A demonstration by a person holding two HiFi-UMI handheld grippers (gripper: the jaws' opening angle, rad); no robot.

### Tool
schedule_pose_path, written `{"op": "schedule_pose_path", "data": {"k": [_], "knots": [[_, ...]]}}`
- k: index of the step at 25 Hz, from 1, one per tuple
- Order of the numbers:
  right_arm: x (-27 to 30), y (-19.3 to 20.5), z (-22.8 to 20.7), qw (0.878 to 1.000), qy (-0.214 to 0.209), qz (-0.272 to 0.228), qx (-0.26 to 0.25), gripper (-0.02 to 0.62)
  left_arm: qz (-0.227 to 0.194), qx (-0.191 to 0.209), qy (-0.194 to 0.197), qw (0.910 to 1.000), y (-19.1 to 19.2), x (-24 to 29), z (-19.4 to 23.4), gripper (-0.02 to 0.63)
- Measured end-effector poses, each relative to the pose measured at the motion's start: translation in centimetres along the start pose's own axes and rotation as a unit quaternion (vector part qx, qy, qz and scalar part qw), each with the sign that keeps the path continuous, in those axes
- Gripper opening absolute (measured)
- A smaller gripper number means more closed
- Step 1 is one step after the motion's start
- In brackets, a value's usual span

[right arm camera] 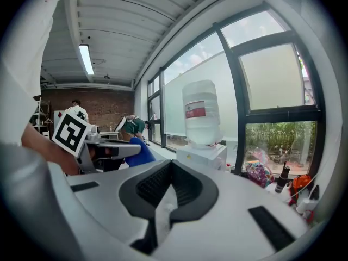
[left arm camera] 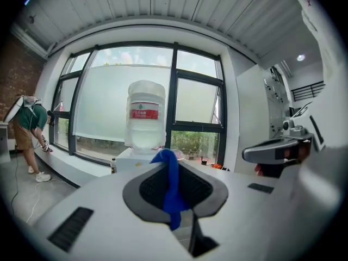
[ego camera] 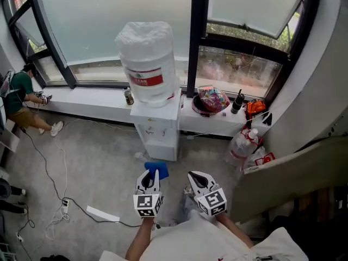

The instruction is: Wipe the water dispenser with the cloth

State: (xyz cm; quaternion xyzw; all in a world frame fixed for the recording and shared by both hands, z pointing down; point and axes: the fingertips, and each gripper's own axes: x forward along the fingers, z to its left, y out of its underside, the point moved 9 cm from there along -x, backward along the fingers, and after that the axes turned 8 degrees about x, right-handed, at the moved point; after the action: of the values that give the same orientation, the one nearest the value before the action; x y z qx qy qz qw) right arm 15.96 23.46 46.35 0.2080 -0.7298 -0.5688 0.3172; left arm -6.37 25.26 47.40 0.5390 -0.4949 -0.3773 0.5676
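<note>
The white water dispenser (ego camera: 157,128) stands against the window sill with a clear bottle (ego camera: 148,62) on top; it also shows ahead in the left gripper view (left arm camera: 130,155) and in the right gripper view (right arm camera: 205,155). My left gripper (ego camera: 150,179) is shut on a blue cloth (ego camera: 156,170), which sticks up between its jaws (left arm camera: 172,186) and shows in the right gripper view (right arm camera: 140,154). It hovers a short way in front of the dispenser. My right gripper (ego camera: 197,181) is beside it, jaws shut with nothing between them.
On the sill lie a can (ego camera: 129,97), a bowl of colourful items (ego camera: 211,99), a dark bottle (ego camera: 237,101) and an orange object (ego camera: 254,108). Plastic bottles and bags (ego camera: 244,143) lie right of the dispenser. A cable and power strip (ego camera: 65,204) cross the floor. A person (ego camera: 19,99) crouches at far left.
</note>
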Motion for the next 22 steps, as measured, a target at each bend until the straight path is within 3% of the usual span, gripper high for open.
{"op": "schedule_pose_path", "data": {"k": [8, 22], "knots": [[-4.5, 2.2, 5.6, 1.000, 0.007, -0.007, -0.007, 0.014, 0.011, -0.010, -0.001, 0.9999, 2.6, -7.8, -2.5, 0.051], [-5.9, 2.7, 7.6, 0.999, 0.021, -0.010, -0.022, 0.014, 0.008, -0.005, 0.010, 0.9999, 2.9, -10.2, -3.1, 0.051]]}}
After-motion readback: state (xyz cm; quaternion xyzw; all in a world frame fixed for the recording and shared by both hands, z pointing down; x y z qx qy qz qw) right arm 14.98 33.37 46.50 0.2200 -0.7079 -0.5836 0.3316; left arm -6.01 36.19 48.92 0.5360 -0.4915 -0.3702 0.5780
